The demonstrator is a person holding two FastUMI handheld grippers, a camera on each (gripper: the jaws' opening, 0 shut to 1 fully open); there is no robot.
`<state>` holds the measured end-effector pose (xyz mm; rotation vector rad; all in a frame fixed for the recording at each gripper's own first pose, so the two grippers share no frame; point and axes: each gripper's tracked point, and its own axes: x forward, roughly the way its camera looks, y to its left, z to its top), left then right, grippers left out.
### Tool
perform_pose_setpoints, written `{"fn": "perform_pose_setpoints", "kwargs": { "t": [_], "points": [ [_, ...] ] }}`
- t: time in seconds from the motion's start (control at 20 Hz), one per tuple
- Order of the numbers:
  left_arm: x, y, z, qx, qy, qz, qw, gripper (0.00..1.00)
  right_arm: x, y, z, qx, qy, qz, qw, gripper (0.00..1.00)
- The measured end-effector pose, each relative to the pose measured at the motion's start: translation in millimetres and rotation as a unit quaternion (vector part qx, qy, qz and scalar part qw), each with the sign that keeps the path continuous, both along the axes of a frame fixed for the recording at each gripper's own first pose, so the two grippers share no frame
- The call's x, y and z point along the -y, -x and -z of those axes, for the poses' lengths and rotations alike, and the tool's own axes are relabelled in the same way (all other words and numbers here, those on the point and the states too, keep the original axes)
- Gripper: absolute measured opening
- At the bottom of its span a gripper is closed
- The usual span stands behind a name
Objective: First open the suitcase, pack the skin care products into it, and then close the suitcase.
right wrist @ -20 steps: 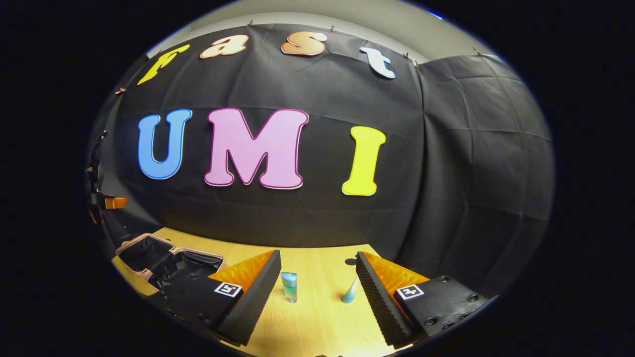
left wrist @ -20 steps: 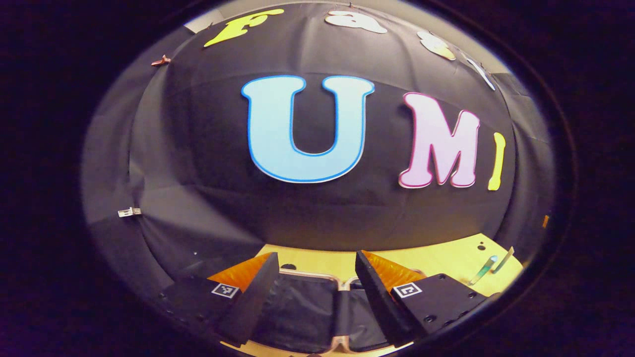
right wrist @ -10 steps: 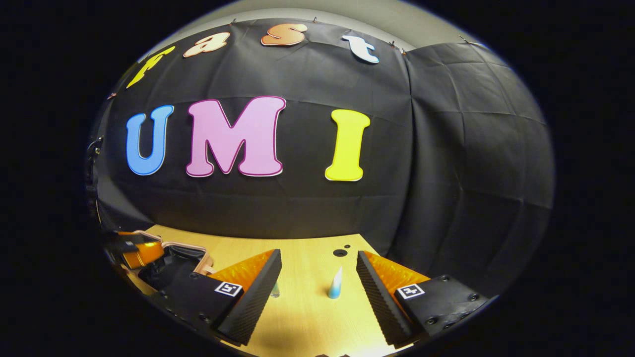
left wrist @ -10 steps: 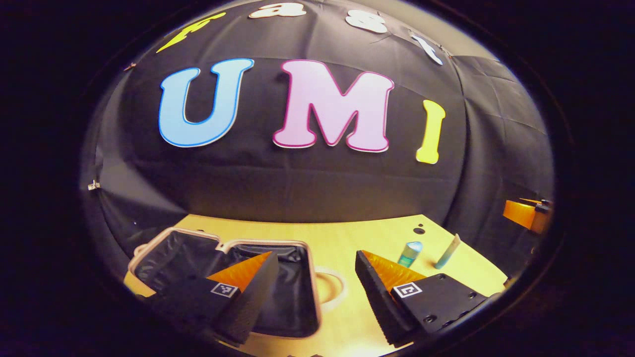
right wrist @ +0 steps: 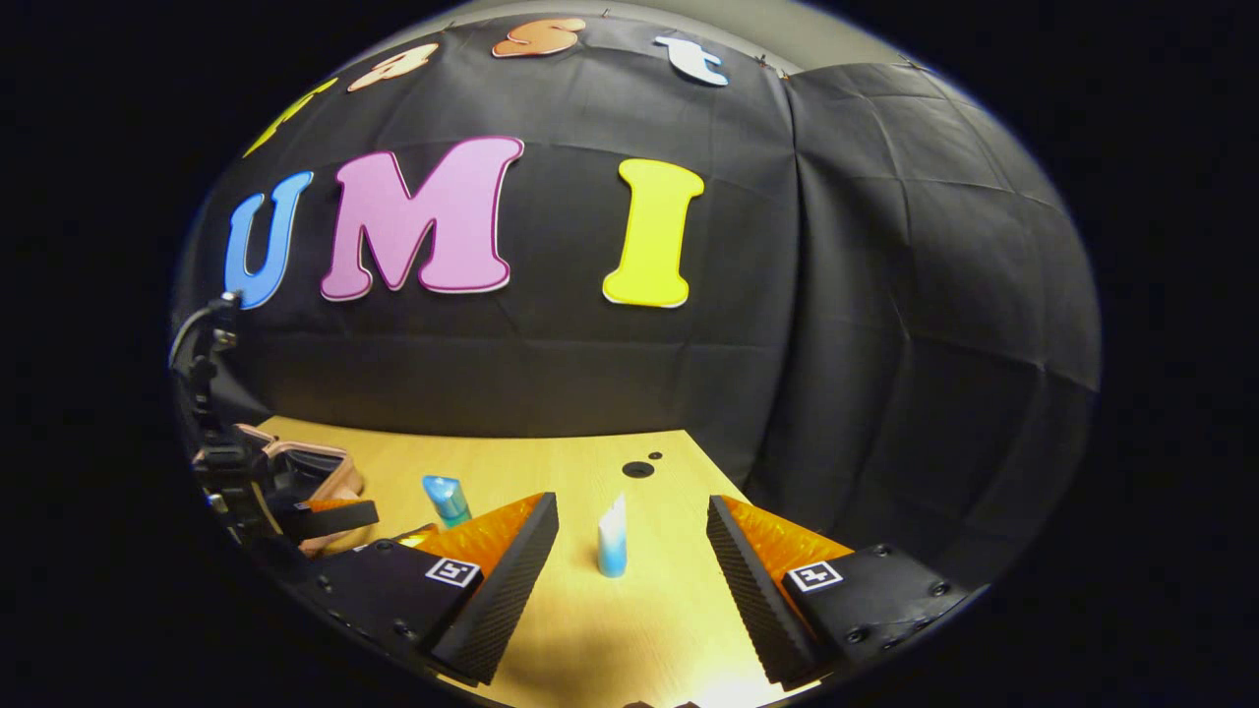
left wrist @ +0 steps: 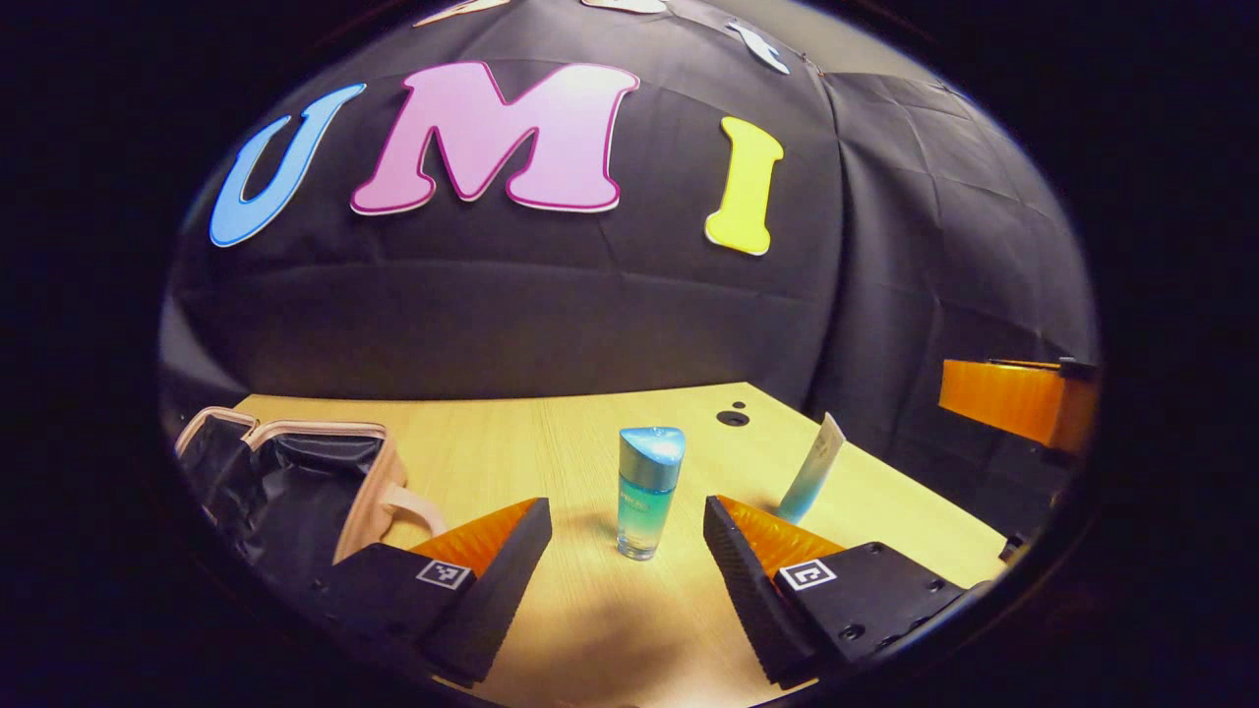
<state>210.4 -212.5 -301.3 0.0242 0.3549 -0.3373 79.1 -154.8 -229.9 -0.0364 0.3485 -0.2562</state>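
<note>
A blue-green bottle [left wrist: 644, 492] stands upright on the wooden table [left wrist: 551, 442], straight ahead of my open left gripper [left wrist: 628, 551] and a little beyond its fingertips. A white-and-blue tube [left wrist: 812, 479] stands on its cap to the right of it. The pink-rimmed suitcase [left wrist: 285, 472] lies open at the left, its black lining showing. In the right gripper view the tube [right wrist: 612, 536] stands between and just past the fingers of my open right gripper [right wrist: 629, 546]. The bottle [right wrist: 447, 499] stands left of it, with the suitcase [right wrist: 325, 472] and my left gripper [right wrist: 325, 516] farther left.
The black cloth wall closes off the back and right side of the table. Two small dark holes [left wrist: 732, 416] mark the tabletop near its far right corner. The other gripper's finger [left wrist: 1013, 403] hangs at the right edge of the left gripper view.
My left gripper has swung right, away from the open suitcase, and now faces the bottle. My right gripper has shifted so the tube sits centred between its fingers, closer than before.
</note>
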Motion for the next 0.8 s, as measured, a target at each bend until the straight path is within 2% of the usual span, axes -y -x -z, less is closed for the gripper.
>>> {"fn": "perform_pose_setpoints", "kwargs": {
  "t": [0.15, 0.25, 0.4, 0.55, 0.65, 0.8],
  "points": [
    [12.4, -30.7, 33.4, -0.018, -0.02, -0.01, 1.0, 0.98, 5.0, -10.0, 29.2, -0.019, -0.008, -0.008, 1.0, 0.97],
    [15.2, -50.4, 41.3, -0.021, -0.015, -0.016, 1.0, 0.98, 8.7, -18.0, 43.4, -0.025, -0.008, -0.014, 1.0, 0.97],
    [18.2, -72.7, 57.1, -0.033, -0.026, -0.021, 0.999, 0.95, 9.9, -29.0, 80.1, -0.06, -0.034, -0.023, 0.997, 0.97],
    [29.8, -84.2, 57.4, -0.028, -0.027, -0.005, 0.999, 0.7, 14.2, -41.1, 115.7, -0.085, -0.061, -0.017, 0.994, 0.97],
    [28.1, -87.5, 58.6, -0.028, -0.044, -0.003, 0.999, 0.54, 16.6, -55.4, 133.3, -0.089, -0.066, -0.007, 0.994, 0.97],
    [28.3, -85.7, 58.3, -0.03, -0.037, -0.006, 0.999, 0.5, 20.1, -75.9, 162.9, -0.106, -0.076, 0.01, 0.991, 0.97]
  ]
}}
